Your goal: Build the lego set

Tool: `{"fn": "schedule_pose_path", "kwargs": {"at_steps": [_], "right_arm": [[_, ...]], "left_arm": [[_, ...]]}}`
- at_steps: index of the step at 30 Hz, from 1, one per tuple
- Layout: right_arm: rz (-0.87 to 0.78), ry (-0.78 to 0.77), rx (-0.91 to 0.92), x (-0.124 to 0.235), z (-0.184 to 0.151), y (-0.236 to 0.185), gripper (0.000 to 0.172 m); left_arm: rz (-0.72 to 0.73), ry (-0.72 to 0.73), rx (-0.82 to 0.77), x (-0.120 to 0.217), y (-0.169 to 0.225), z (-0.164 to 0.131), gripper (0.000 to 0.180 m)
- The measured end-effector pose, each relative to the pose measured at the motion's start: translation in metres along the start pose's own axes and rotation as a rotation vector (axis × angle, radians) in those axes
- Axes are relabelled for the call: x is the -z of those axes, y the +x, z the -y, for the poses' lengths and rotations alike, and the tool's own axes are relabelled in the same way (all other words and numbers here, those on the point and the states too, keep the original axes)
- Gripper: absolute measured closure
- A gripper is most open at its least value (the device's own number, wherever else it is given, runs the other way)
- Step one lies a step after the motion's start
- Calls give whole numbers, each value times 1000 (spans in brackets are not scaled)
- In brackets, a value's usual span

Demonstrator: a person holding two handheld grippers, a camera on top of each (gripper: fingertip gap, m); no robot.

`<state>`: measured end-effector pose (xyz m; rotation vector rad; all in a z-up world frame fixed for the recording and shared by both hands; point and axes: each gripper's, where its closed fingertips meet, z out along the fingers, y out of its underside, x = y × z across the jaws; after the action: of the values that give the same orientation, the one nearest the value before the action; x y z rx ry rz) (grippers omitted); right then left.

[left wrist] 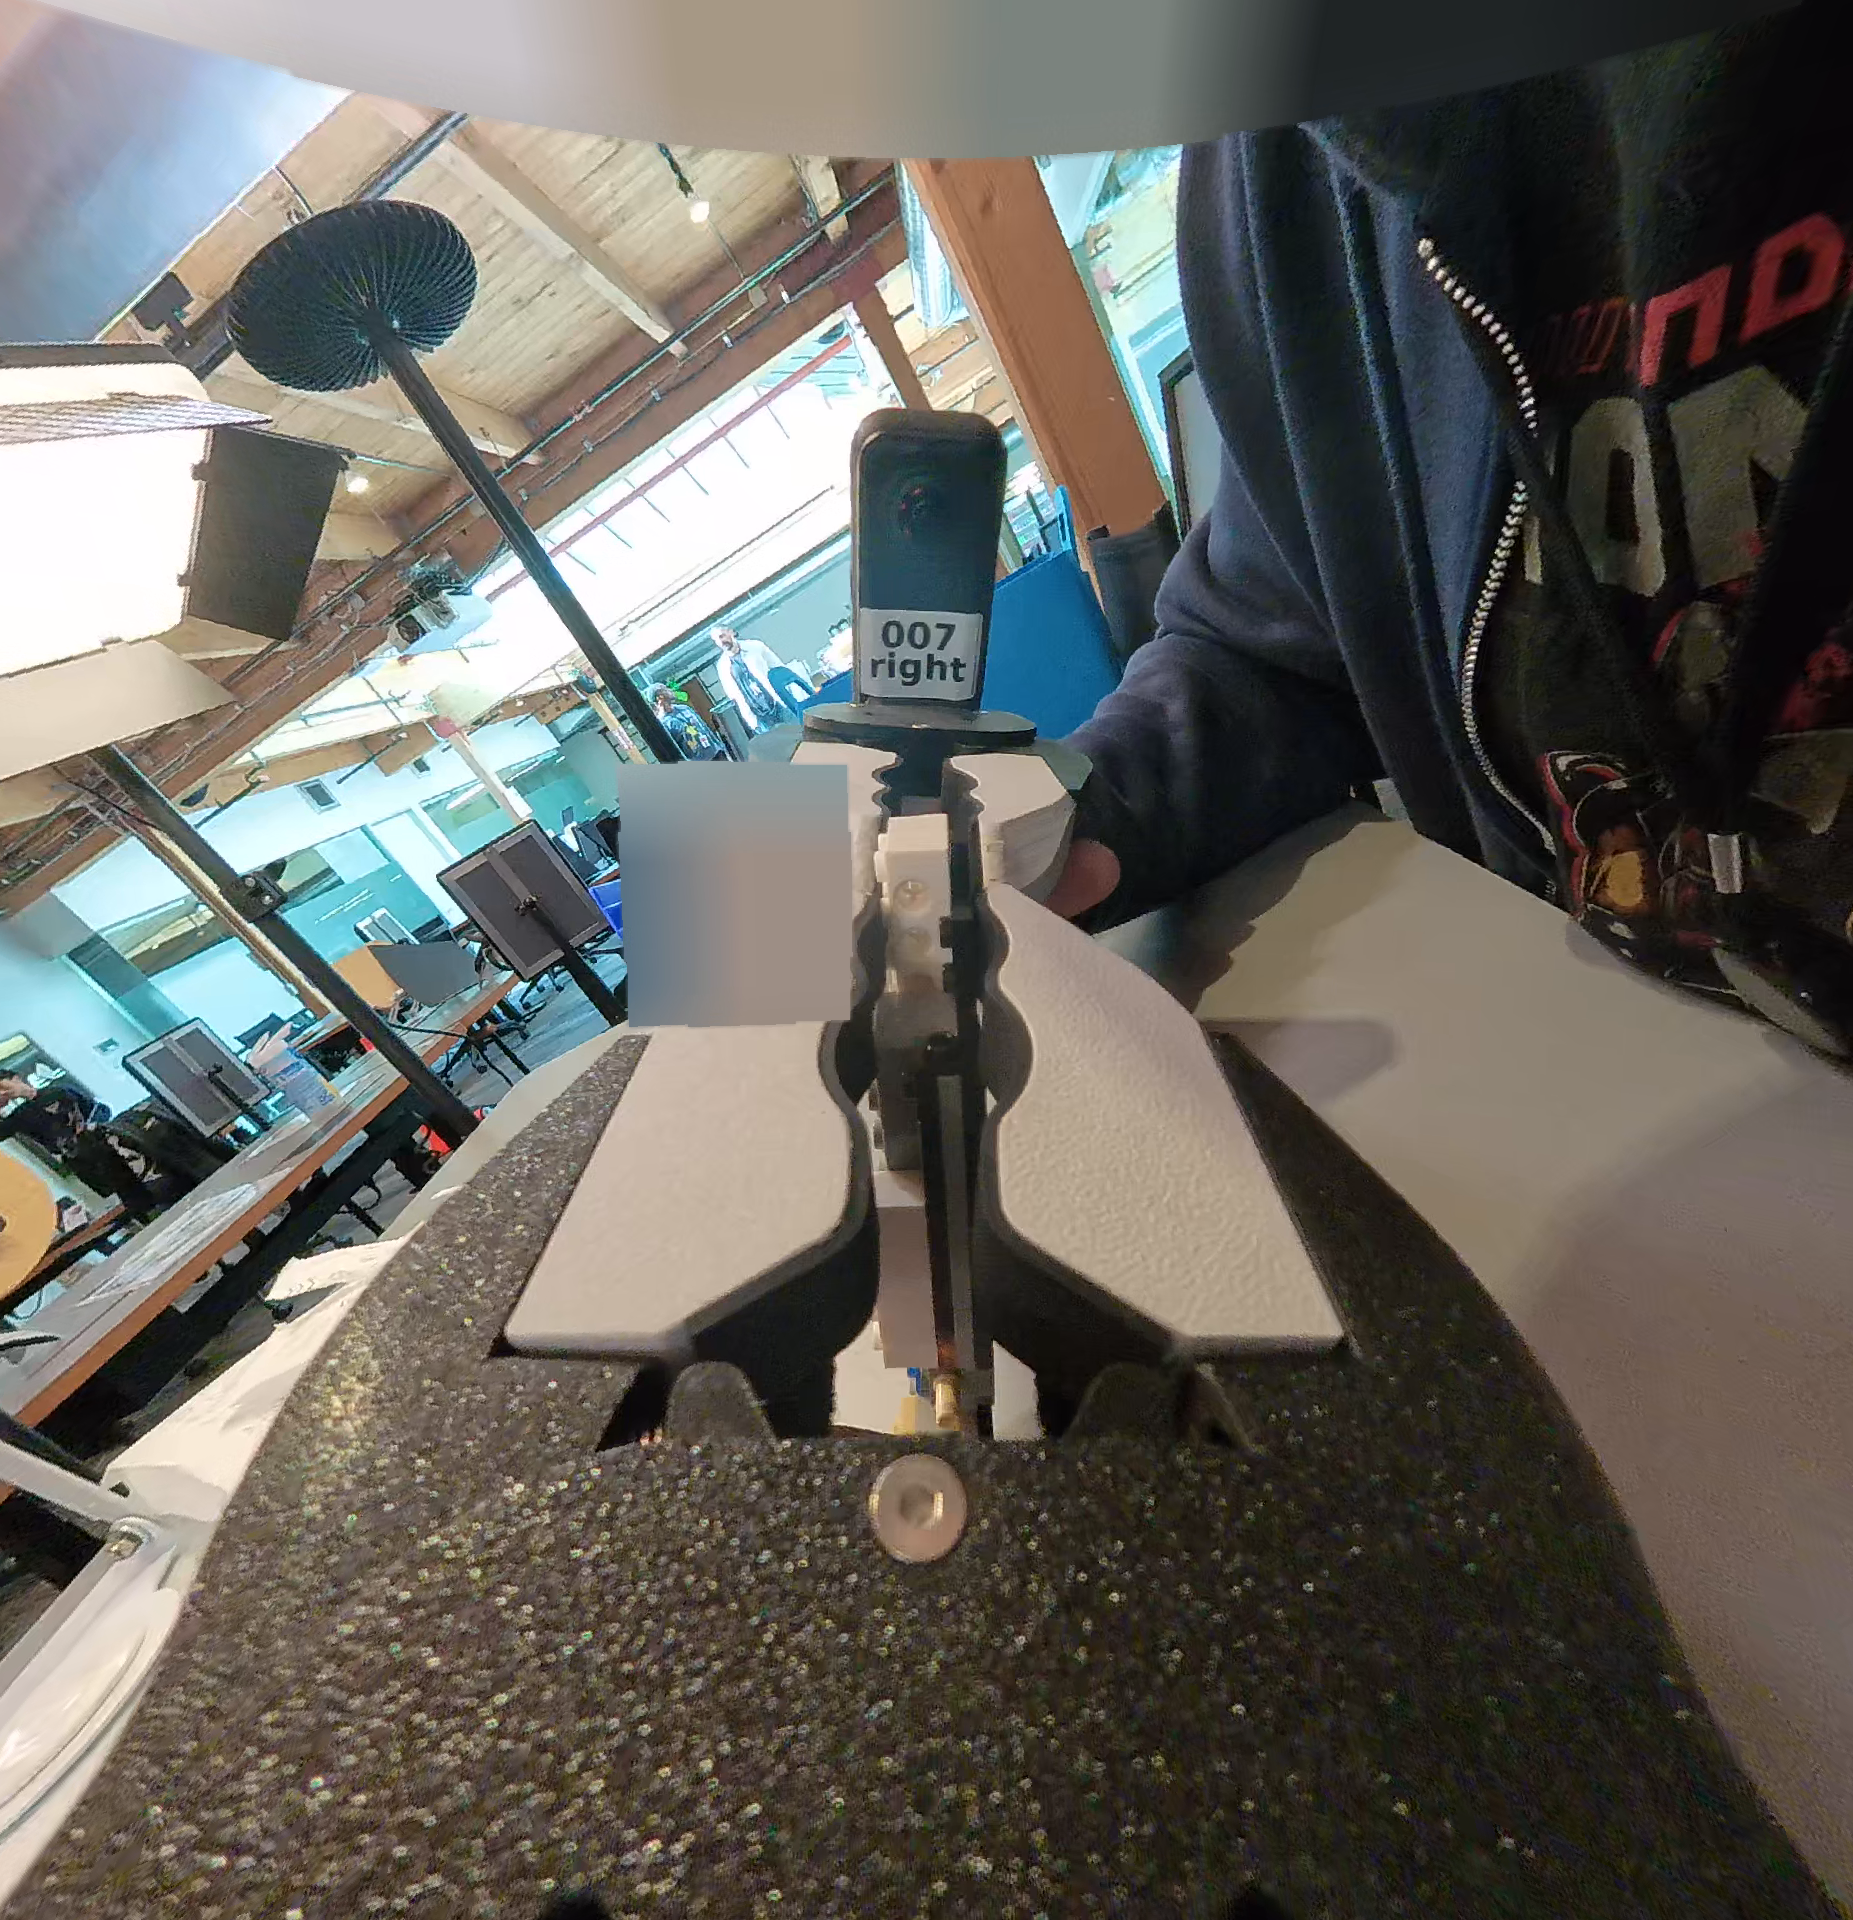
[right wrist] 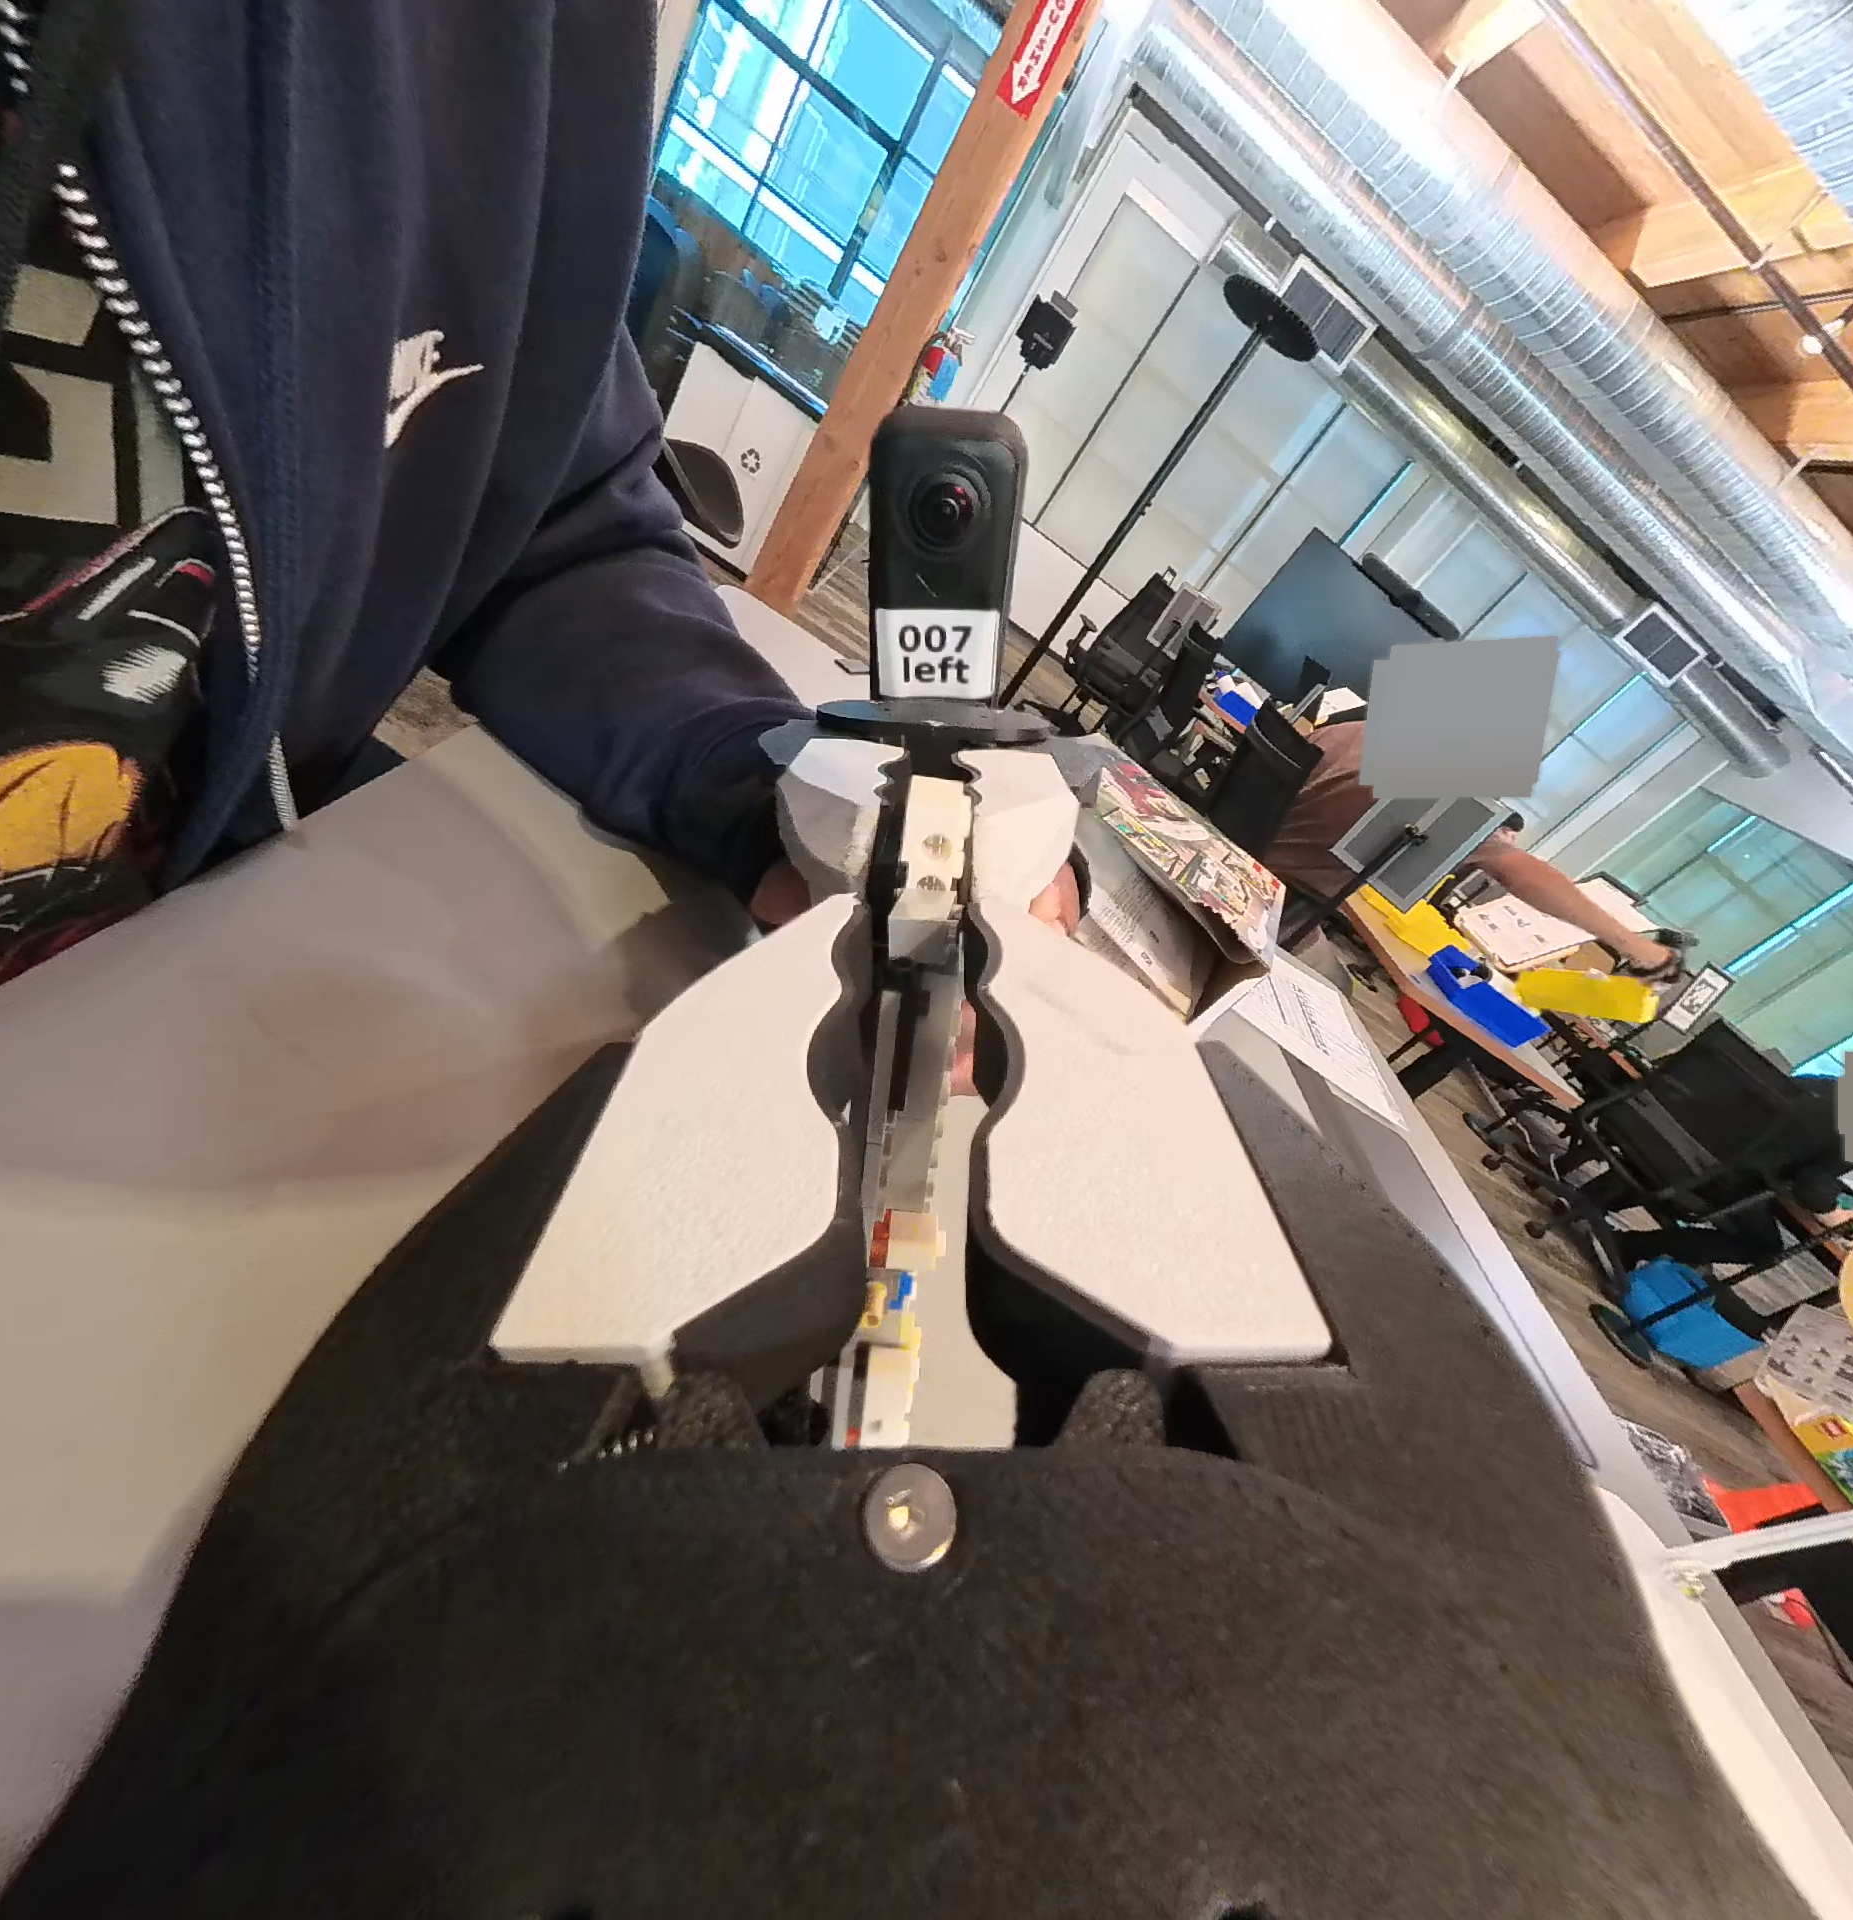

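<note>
So we've got the long brick assembly pinched from both ends and held up in the air over the white table: our left gripper is clamped on one end and our right gripper on the other, nose to nose, white fingers pressed onto it on each side. How much is done or left, we honestly can't tell. The thing itself is a skinny strip of white, grey and black bricks with tiny yellow, blue and orange bits near our right gripper's base, sitting straight.
</note>
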<state>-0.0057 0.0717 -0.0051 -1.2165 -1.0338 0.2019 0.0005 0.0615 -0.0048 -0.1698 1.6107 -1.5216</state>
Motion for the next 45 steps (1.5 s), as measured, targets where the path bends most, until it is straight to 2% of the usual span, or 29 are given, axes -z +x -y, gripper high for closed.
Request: {"fn": "schedule_pose_path", "kwargs": {"at_steps": [30, 34, 37, 45], "right_arm": [[-15, 2, -4, 4, 6, 3, 149], [16, -12, -17, 6, 6, 2, 151], [39, -20, -16, 7, 6, -1, 161], [99, -44, -77, 7, 4, -5, 161]], "left_arm": [[-5, 1, 41, 1, 0, -2, 165], [-16, 3, 39, 1, 2, -1, 166], [-24, 8, 40, 1, 3, 0, 166], [-45, 7, 45, 0, 6, -1, 165]]}}
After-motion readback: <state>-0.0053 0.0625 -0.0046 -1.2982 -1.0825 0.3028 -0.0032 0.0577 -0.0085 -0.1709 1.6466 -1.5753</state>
